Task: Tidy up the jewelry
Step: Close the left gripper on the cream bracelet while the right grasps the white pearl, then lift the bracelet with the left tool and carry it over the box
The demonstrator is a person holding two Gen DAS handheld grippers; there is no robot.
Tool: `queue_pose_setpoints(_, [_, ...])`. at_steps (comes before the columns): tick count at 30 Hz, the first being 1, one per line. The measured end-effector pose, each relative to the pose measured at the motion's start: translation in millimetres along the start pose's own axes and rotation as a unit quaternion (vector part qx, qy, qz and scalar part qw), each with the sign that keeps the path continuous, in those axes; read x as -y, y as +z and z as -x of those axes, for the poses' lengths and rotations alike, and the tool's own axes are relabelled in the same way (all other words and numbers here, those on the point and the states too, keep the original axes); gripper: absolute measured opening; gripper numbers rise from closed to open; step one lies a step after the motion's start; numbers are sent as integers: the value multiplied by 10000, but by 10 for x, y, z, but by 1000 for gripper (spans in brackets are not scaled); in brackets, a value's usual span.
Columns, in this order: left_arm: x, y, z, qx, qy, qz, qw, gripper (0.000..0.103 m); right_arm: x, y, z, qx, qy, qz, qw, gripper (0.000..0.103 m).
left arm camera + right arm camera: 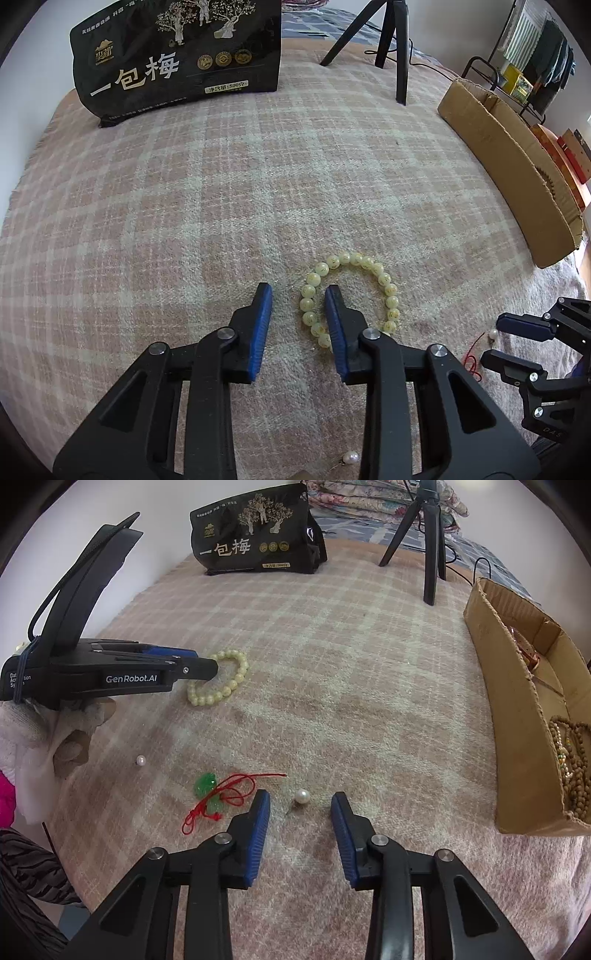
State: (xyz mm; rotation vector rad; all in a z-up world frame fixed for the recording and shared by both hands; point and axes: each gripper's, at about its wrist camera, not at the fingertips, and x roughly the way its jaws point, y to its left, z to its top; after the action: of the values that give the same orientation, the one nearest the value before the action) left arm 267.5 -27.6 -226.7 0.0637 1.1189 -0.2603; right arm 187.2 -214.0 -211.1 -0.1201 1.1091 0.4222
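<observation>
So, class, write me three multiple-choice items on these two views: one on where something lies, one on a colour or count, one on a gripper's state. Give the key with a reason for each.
1. Where is the bracelet?
A. In the box
B. On the blanket, at the left gripper's tips
C. Under the tripod

2. What colour is the cord beside the green pendant?
A. Red
B. Blue
C. White

3. How does the right gripper stand?
A. Shut on a pearl
B. Open, a pearl between its fingers
C. Shut, holding nothing

Key:
1 B: one finger of the left gripper is inside the bead ring, the other outside, on the blanket.
2 A: the loops show red in the right wrist view.
3 B: the fingers stand apart and the pearl lies untouched between them.
</observation>
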Motion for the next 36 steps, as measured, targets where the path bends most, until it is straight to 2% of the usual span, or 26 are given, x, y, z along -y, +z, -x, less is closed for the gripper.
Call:
queue_pose_setpoints(7, [-6, 12, -18, 31, 71, -60, 10000, 19, -39, 39, -79, -64, -45, 19, 10000, 23])
queue_pose_setpoints(11, [15, 10, -24, 63, 119, -126, 9998, 9, -55, 39, -80, -69, -86, 57, 9999, 15])
queue_pose_setpoints(16, [43, 2, -15, 112, 170, -186, 9996, 6, -63, 30, -78, -68, -67, 90, 9999, 7])
queue_pose_setpoints(26, [16, -3, 115, 204, 188, -76, 9996, 6, -32, 45, 68, 121, 73, -63, 9999, 6])
queue_pose_setpoints(36, [20, 66, 425, 536, 93, 30, 9985, 5, 29, 77, 345, 444, 134, -218, 9987, 6])
